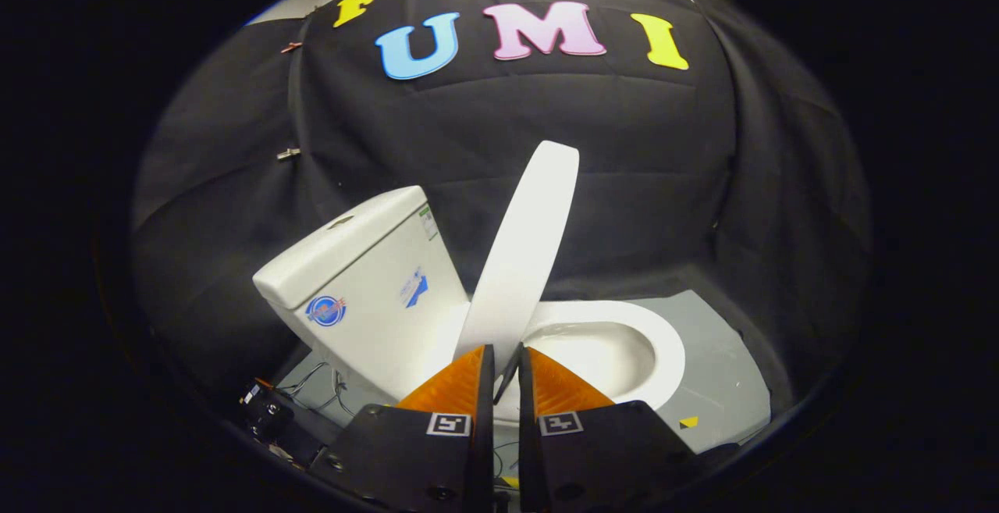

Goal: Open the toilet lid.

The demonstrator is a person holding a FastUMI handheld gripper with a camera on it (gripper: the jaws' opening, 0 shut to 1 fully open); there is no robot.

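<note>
The white toilet has its lid (524,247) raised, standing steeply and leaning a little away from the tank (367,279). The open bowl and seat (616,349) lie to the right of the lid. My gripper (506,357) is shut, with only a narrow slit between its fingers. Its tips sit right at the lid's lower end, near the hinge. Neither finger visibly presses on the lid, and I cannot tell whether the tips touch it.
The toilet stands on a grey floor panel (718,388) with black cloth walls close behind and on both sides. Cables and a small dark device (273,411) lie on the floor to the left of the tank.
</note>
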